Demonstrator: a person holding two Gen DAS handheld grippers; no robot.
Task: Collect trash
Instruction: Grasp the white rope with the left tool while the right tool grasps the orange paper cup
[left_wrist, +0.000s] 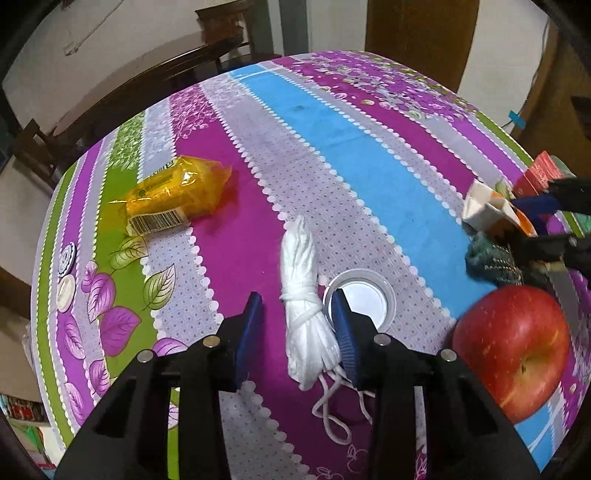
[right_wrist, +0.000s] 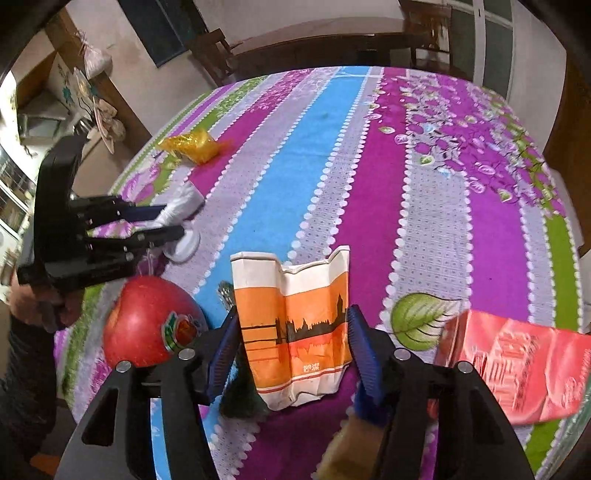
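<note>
Rope bundle (left_wrist: 303, 295) left of lid (left_wrist: 364, 295), apple (left_wrist: 513, 350) further right

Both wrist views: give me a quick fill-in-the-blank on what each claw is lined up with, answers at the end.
1. The open left claw straddles a folded white ____.
2. The open right claw brackets a crumpled paper cup printed with an ____ skyline scene.
3. The red fruit beside the paper cup is an ____.
4. The wrapper lying far from both claws is ____ in colour.

Missing words: face mask; orange; apple; yellow
</note>
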